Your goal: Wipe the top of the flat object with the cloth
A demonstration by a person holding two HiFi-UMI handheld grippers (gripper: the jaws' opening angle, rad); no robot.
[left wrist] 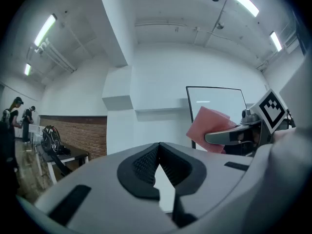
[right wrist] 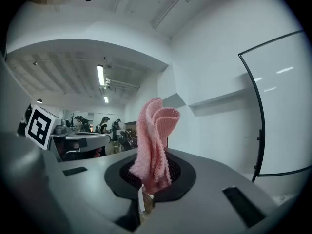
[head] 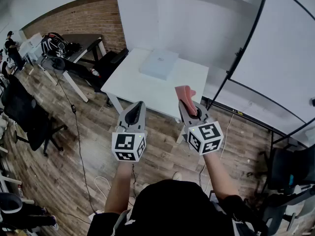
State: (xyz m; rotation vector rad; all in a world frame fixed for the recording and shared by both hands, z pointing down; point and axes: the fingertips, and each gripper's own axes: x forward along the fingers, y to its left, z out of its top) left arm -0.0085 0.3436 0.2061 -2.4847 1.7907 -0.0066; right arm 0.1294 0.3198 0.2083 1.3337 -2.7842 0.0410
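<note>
Head view: both units held up in air over wood floor (head: 64, 151), short of white table (head: 142, 90); neither touches it.

1. left gripper (head: 139, 103): jaws clenched tight, pads meeting, nothing btwn them. Left gripper view confirms: dark pads closed tip to tip, only wall and whiteboard behind. Marker cube (head: 128, 146) faces camera, at the wrist end.

2. right gripper (head: 183, 103): jaws clamped on pink cloth (head: 186, 93). Right gripper view shows cloth pinched at its lower end btwn pads, rest standing up in loose folds above them. In left gripper view same cloth sticks out past the right unit's jaw tip, w/ nothing beneath it.

3. flat object (head: 158, 63): white, rectangular, lying flat on far part of table, near wall side. Well apart from cloth and from both units; bare table surface lies btwn.

4. Surroundings: brick wall (head: 83, 18) far left; dark desk (head: 88, 41) w/ a bag on it beside table; black office chair (head: 27, 112) on floor at left; whiteboard (head: 290, 58) at right. People (right wrist: 105, 126) visible in bkgd of right gripper view, too small for detail.
</note>
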